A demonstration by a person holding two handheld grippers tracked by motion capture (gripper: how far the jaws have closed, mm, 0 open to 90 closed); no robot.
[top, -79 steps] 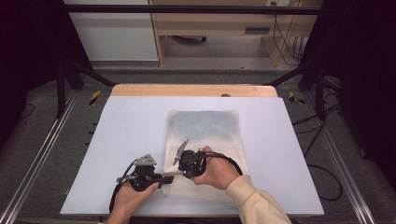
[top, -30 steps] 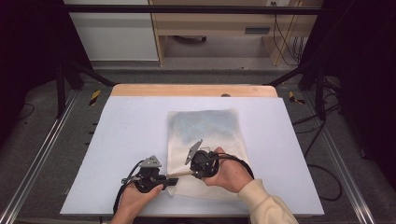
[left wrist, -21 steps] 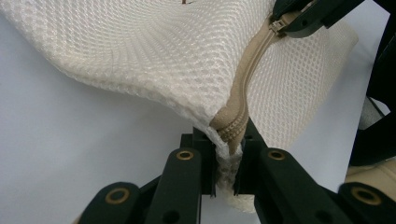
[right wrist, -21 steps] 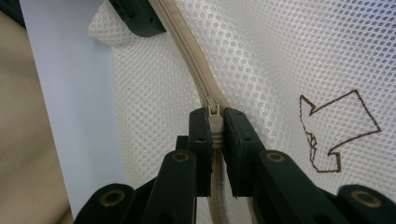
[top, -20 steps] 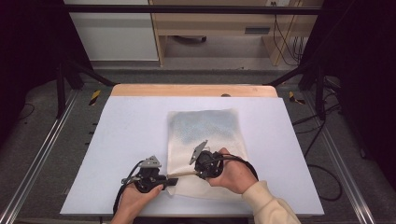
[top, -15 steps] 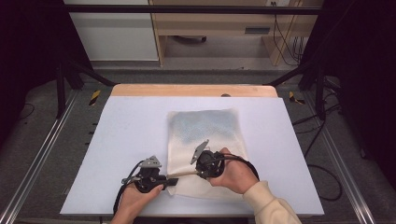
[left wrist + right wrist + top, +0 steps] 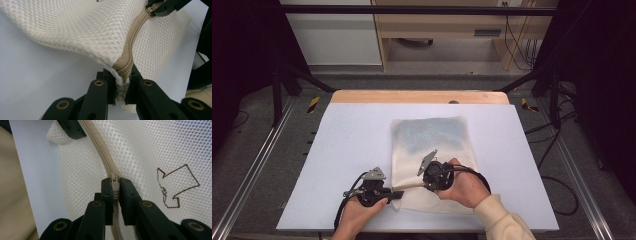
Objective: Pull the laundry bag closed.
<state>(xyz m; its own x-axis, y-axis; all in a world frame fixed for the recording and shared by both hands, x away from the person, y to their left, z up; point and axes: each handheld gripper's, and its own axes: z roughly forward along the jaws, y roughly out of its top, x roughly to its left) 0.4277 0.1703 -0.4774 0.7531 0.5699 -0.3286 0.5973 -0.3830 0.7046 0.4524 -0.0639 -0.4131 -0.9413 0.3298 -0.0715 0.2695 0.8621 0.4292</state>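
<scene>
Mesh laundry bag [image 7: 432, 145], cream-white with a beige zipper [image 7: 135, 32] along its near edge, lies flat on the pale tabletop [image 7: 342, 140], a little right of the middle and toward the person's side. A faint bluish patch shows through the netting on its far half, and a brown outlined mark [image 7: 175, 186] is stitched on the fabric beside the zipper.

At the near left corner of the bag, the left gripper [image 7: 121, 85] is clamped on the end of the zipper tape, with a fold of netting pinched between its jaws; the fabric rises from there in a soft ridge. In the high view this left gripper [image 7: 394, 194] sits at the bag's near left corner, held by the left hand [image 7: 359, 212].

Farther along the zipper, the right gripper [image 7: 115, 188] is closed on the zipper's slider [image 7: 114, 181], the jaws pressed against it from both sides. The teeth ahead of the slider, running toward the left gripper, look meshed together. From above, the right gripper [image 7: 422, 185] rests on the bag's near edge, in the right hand [image 7: 464, 185], whose cream sleeve [image 7: 502, 220] comes in from the bottom. The two grippers are near each other, joined by a taut stretch of zipper.
</scene>
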